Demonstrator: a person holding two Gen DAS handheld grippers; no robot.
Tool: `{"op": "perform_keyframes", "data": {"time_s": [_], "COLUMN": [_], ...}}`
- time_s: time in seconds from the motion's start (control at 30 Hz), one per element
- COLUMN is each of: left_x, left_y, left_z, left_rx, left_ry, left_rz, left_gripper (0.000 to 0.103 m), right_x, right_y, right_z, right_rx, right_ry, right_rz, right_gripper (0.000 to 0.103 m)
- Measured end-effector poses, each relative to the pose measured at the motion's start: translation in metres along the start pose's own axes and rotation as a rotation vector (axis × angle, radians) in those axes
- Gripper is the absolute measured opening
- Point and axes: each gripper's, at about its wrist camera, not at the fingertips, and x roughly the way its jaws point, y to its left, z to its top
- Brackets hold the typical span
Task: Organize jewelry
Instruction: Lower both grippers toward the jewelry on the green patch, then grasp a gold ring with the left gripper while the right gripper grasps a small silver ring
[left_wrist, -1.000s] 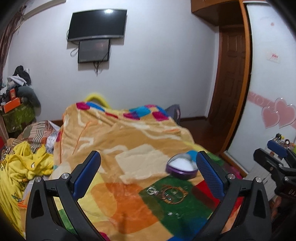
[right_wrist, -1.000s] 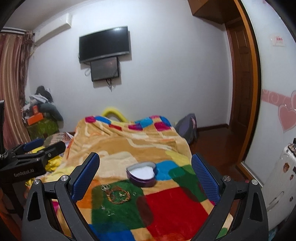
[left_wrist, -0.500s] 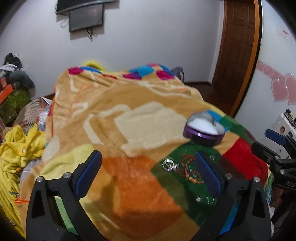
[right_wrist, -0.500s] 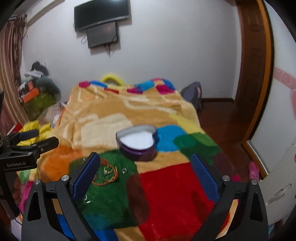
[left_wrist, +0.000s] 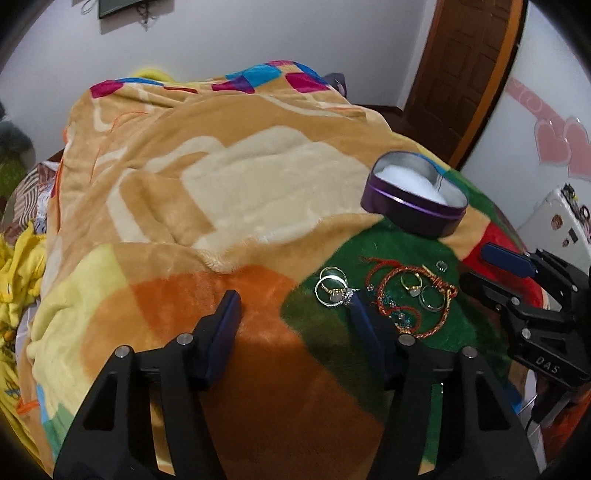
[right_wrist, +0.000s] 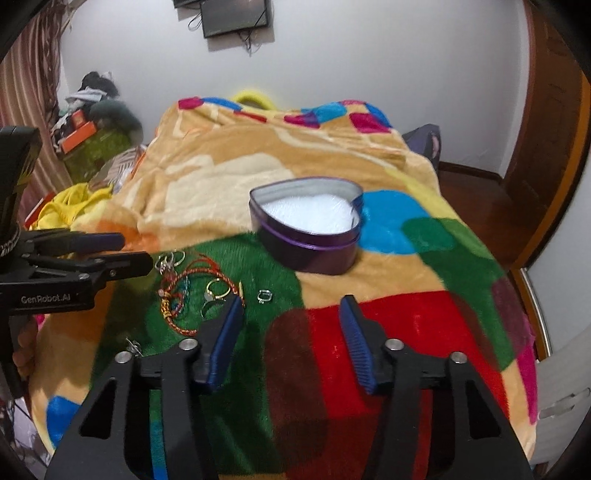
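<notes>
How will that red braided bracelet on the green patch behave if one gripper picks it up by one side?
The red braided bracelet looks like woven cord, so it would probably sag and dangle rather than hold its loop. Rings lie within its loop and could snag or get dragged along. It rests on the plush blanket, so the fingers may pinch some pile with it.

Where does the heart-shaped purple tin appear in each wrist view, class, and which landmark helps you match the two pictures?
Left wrist view: the purple tin sits right of centre, beyond the jewelry.
Right wrist view: the purple tin sits near the centre, above and right of the jewelry.
Shared landmark: the red braided bracelet on the green patch of the blanket.
</notes>
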Motion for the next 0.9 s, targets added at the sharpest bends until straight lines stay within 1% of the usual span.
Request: {"op": "perform_keyframes", "data": {"time_s": [0.07,0.13,0.2,0.33,0.37,0.53,0.73,0.9], "left_x": [0.002,0.003,0.005,0.009,0.011,0.016,0.019,0.020], "left_y": [-0.002,-0.003,-0.004,-0.009,-0.010,-0.013,-0.016,-0.015], "left_z": [0.001,0.001,0.002,0.003,0.003,0.005,0.005,0.007], "left_rx": [0.020,0.033,0.046,0.074,0.079,0.083,0.093,0.090], "left_ry": [0.007,0.015,0.022,0.032,0.035,0.039,0.039,0.030], "left_rz": [-0.014,-0.033,-0.047,-0.081,-0.087,-0.103,-0.134,-0.143], "left_gripper": [0.058,0.055,0.052,0.042,0.041,0.038,0.027,0.022], "right_x": [0.003,0.006,0.009,0.016,0.018,0.023,0.029,0.029], "right_y": [-0.001,-0.001,-0.001,0.002,0.003,0.005,0.009,0.008], "right_z": [-0.001,-0.001,0.001,0.003,0.003,0.005,0.004,0.005], "right_rx": [-0.002,-0.003,-0.010,-0.021,-0.023,-0.034,-0.053,-0.047], "right_ry": [0.012,0.020,0.023,0.031,0.032,0.037,0.042,0.042], "right_rz": [0.011,0.023,0.027,0.041,0.044,0.062,0.088,0.095], "right_gripper": [0.042,0.040,0.038,0.032,0.030,0.023,0.011,0.009]}}
